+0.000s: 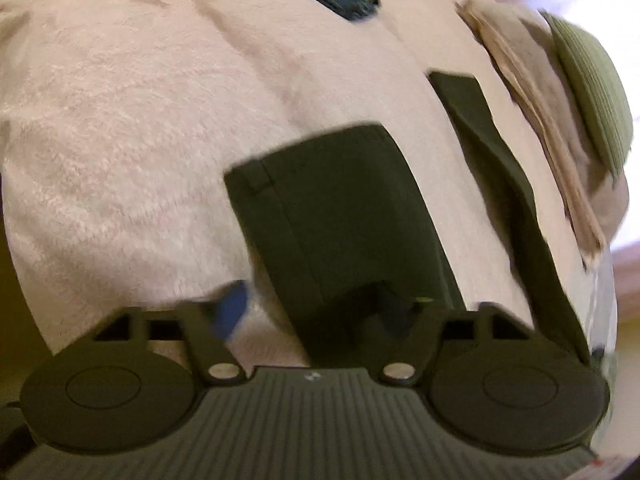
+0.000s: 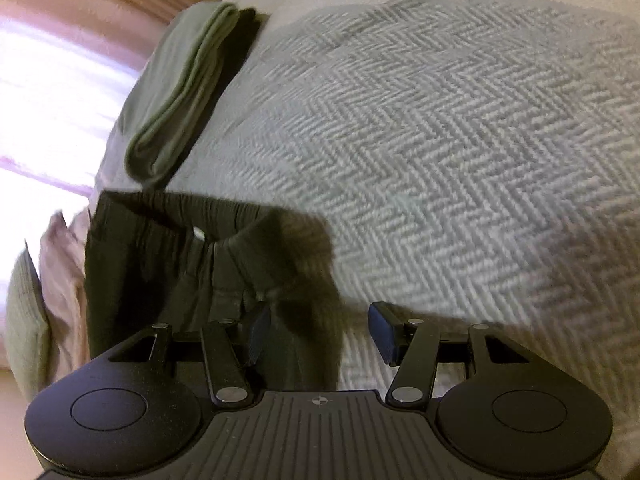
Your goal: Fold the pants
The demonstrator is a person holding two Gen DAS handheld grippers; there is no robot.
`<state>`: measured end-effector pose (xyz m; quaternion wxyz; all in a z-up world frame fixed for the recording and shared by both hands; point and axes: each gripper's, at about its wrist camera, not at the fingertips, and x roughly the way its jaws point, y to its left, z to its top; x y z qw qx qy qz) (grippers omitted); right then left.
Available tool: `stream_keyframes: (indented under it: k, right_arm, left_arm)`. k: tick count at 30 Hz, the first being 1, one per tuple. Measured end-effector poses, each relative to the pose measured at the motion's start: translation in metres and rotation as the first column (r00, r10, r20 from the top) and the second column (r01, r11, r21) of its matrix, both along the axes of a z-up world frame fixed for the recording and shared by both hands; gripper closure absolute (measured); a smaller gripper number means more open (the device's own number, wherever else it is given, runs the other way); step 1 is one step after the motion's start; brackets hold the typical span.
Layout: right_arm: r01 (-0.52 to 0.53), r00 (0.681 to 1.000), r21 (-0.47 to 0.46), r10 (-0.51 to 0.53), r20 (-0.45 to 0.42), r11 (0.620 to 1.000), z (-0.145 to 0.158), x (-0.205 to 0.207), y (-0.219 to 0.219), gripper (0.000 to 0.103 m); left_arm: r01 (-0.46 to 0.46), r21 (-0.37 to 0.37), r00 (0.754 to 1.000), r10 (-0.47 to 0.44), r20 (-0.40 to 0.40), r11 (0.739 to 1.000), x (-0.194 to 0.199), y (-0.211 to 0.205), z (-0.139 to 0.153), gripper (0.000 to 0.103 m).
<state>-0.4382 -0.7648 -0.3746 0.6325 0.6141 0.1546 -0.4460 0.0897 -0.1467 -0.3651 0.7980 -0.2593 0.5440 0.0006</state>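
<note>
Pants here are dark, thin and floppy, basically weightless, lying on the bed near its edge with the waistband bunched. Left gripper has its jaws pinched narrow on a dark leg panel that hangs limp. Right gripper hovers with jaws wide, nothing held. I'd grab the elastic waistband, it's the firmest bit.

Dark olive pants, perhaps black; grey-white herringbone blanket; pale pink fleece.

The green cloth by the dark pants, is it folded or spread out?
Folded. The green cloth shows stacked layers along its edge beside the dark pants.
</note>
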Motion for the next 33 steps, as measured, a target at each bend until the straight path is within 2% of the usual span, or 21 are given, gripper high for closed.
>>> stream_keyframes:
  k: [1, 3, 7, 9, 11, 12, 14, 16, 19, 21, 22, 23, 24, 25, 27, 28, 29, 31, 33]
  right_arm:
    - [0.003, 1.0, -0.002, -0.003, 0.02, 1.0, -0.003, 0.0, -0.003, 0.052]
    - [-0.005, 0.997, -0.017, 0.006, 0.082, 1.0, -0.011, 0.0, -0.007, 0.052]
    - [-0.044, 0.99, -0.043, 0.05, 0.131, 0.998, -0.027, 0.014, -0.015, 0.052]
    - [-0.088, 0.991, -0.072, 0.095, 0.099, 0.994, -0.028, 0.026, -0.017, 0.087]
    - [-0.08, 0.993, -0.109, 0.089, 0.073, 0.991, -0.015, 0.033, -0.011, 0.093]
    - [-0.075, 0.989, -0.152, 0.093, 0.111, 0.986, -0.002, 0.03, -0.003, 0.093]
    - [-0.06, 0.964, -0.214, 0.112, 0.243, 0.975, 0.029, 0.018, 0.016, 0.094]
    - [-0.051, 0.947, -0.262, 0.13, 0.293, 0.964, 0.059, -0.003, 0.045, 0.095]
    - [-0.015, 0.932, -0.183, 0.08, 0.352, 0.983, 0.063, -0.037, 0.098, 0.095]
    - [-0.028, 0.959, -0.097, 0.054, 0.277, 0.995, 0.047, -0.049, 0.13, 0.095]
    - [-0.051, 0.977, -0.015, 0.053, 0.209, 0.999, 0.029, -0.052, 0.142, 0.095]
    - [-0.061, 0.99, 0.061, 0.052, 0.134, 0.996, 0.014, -0.055, 0.151, 0.093]
    - [-0.035, 0.999, 0.134, 0.035, 0.007, 0.99, 0.003, -0.058, 0.159, 0.091]
    - [0.0, 0.998, 0.166, 0.01, -0.06, 0.986, -0.001, -0.061, 0.164, 0.087]
    - [0.048, 0.996, 0.184, -0.033, -0.082, 0.982, 0.004, -0.069, 0.167, 0.08]
    - [0.062, 0.992, 0.167, -0.042, -0.119, 0.984, 0.012, -0.071, 0.164, 0.07]
    - [0.064, 0.985, 0.134, -0.04, -0.169, 0.989, 0.023, -0.07, 0.16, 0.064]
    - [0.058, 0.978, 0.055, -0.045, -0.205, 0.997, 0.042, -0.064, 0.15, 0.063]
    - [0.066, 0.979, 0.003, -0.064, -0.196, 0.998, 0.053, -0.051, 0.142, 0.061]
  left_arm:
    - [0.001, 0.018, 1.0, -0.001, 0.012, 1.0, 0.003, 0.006, -0.001, 0.096]
    - [0.028, -0.002, 0.999, -0.028, 0.037, 1.0, 0.01, 0.006, 0.003, 0.097]
    - [0.132, 0.053, 0.981, -0.138, 0.137, 0.99, 0.016, -0.008, 0.029, 0.097]
    - [0.154, 0.058, 0.972, -0.162, 0.17, 0.986, 0.024, -0.014, 0.041, 0.097]
    - [0.198, 0.076, 0.956, -0.21, 0.203, 0.977, 0.036, -0.023, 0.057, 0.097]
    - [0.22, 0.072, 0.946, -0.231, 0.229, 0.973, 0.041, -0.026, 0.069, 0.097]
    - [0.26, 0.063, 0.909, -0.267, 0.32, 0.963, 0.048, -0.024, 0.1, 0.097]
    - [0.253, 0.114, 0.873, -0.278, 0.4, 0.961, 0.047, -0.013, 0.133, 0.096]
    - [0.173, 0.171, 0.886, -0.229, 0.403, 0.97, 0.04, 0.026, 0.149, 0.096]
    - [0.155, 0.224, 0.918, -0.223, 0.327, 0.962, 0.036, 0.047, 0.132, 0.093]
    - [0.142, 0.282, 0.944, -0.216, 0.248, 0.949, 0.034, 0.052, 0.116, 0.092]
    - [0.14, 0.333, 0.964, -0.205, 0.168, 0.933, 0.033, 0.056, 0.096, 0.088]
    - [0.142, 0.37, 0.977, -0.191, 0.1, 0.918, 0.032, 0.059, 0.081, 0.083]
    - [0.13, 0.398, 0.986, -0.16, 0.043, 0.908, 0.03, 0.06, 0.068, 0.085]
    - [0.099, 0.398, 0.992, -0.124, 0.037, 0.912, 0.022, 0.063, 0.06, 0.085]
    - [0.104, 0.382, 0.99, -0.131, 0.044, 0.918, 0.022, 0.062, 0.06, 0.085]
    - [0.118, 0.374, 0.988, -0.148, 0.054, 0.92, 0.022, 0.058, 0.061, 0.083]
    - [0.161, 0.362, 0.976, -0.203, 0.08, 0.918, 0.029, 0.045, 0.065, 0.08]
    - [0.217, 0.324, 0.958, -0.265, 0.113, 0.921, 0.046, 0.025, 0.064, 0.068]
